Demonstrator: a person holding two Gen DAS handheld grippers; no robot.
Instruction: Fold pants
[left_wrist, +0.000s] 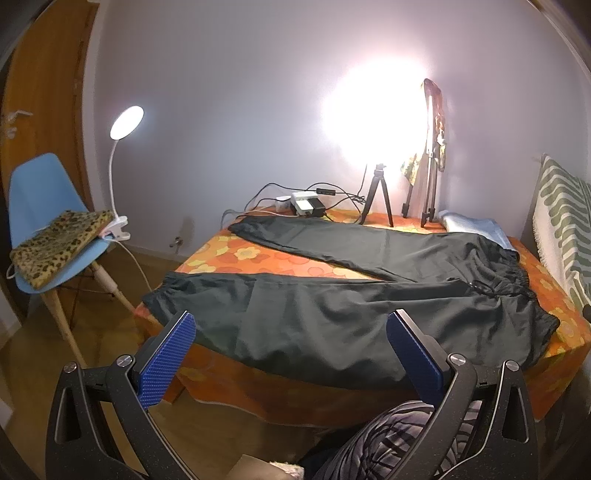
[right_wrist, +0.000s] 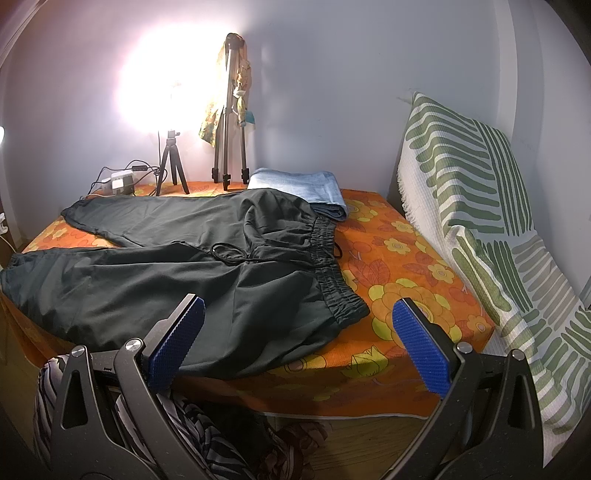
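Left wrist | pants (left_wrist: 332, 317) near hem overhangs table edge | lamp glare (left_wrist: 373, 114)

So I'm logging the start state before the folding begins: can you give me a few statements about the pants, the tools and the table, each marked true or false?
1. The black pants lie spread with both legs apart. True.
2. The left tool is shut on a cuff. False: it is open and holds nothing.
3. The right tool is open, close to the waistband. True.
4. The folded blue cloth lies on top of the pants. False: the pants overlap its edge.
5. The tablecloth is plain white. False: it is orange with flowers.
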